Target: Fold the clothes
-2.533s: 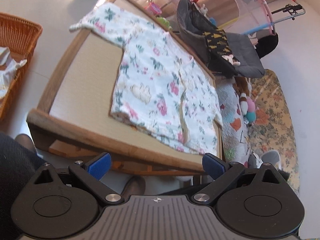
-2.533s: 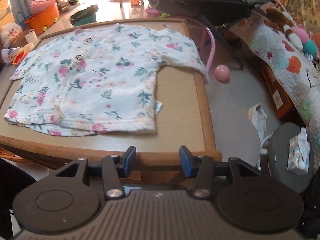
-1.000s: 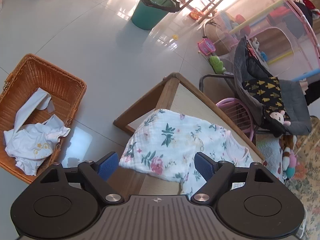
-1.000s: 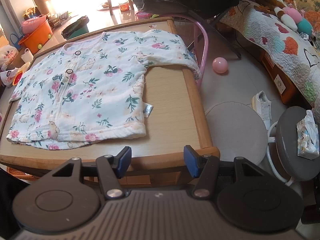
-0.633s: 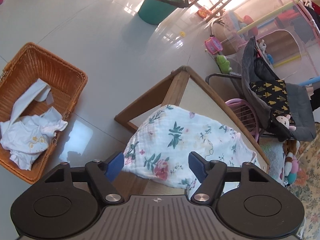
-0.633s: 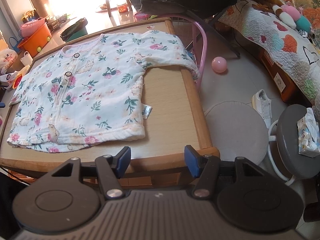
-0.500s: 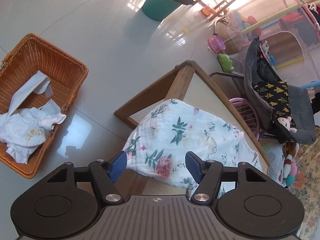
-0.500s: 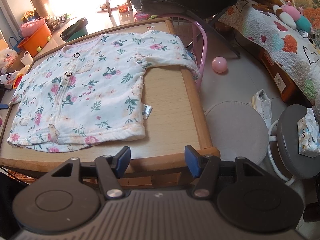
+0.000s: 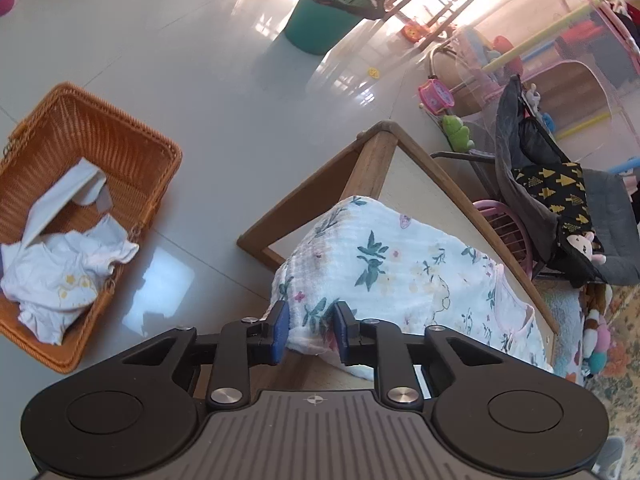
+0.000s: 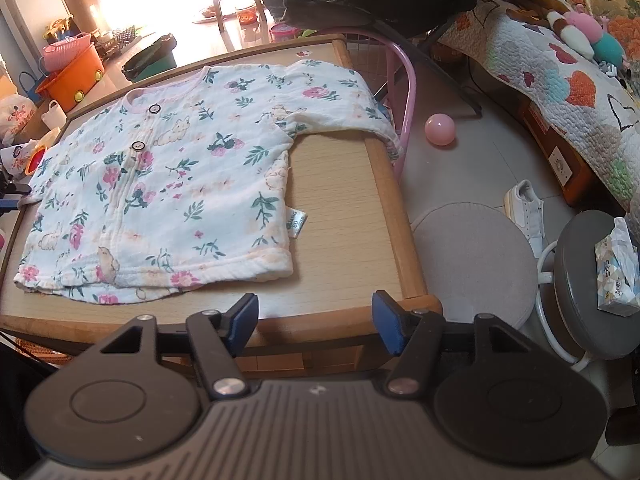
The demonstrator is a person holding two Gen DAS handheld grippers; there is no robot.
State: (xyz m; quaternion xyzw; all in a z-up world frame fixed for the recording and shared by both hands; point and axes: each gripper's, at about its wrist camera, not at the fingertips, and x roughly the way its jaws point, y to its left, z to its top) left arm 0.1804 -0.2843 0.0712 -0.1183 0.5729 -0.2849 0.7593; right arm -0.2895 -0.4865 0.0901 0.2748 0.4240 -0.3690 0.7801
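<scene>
Floral shirt (image 10: 160, 196) lies flat on the table (image 10: 344, 208), left sleeve hanging off the far-left edge. Risk: left gripper (image 9: 308, 330), jaws closing on the sleeve cuff (image 9: 310, 320), pinches only the edge, so cloth slips on lift. Vs 1 s ago the jaws were wide apart. Right gripper (image 10: 314, 320) spread, empty, near edge.

Bare tabletop (image 10: 340, 216) beside shirt (image 10: 160, 184); unobstructed.

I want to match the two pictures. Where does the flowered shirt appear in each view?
Left wrist: flowered shirt at lower centre, its sleeve end between the closing left tool pads.
Right wrist: spread flat at left centre.
Shared landmark: the wooden table under it.
</scene>
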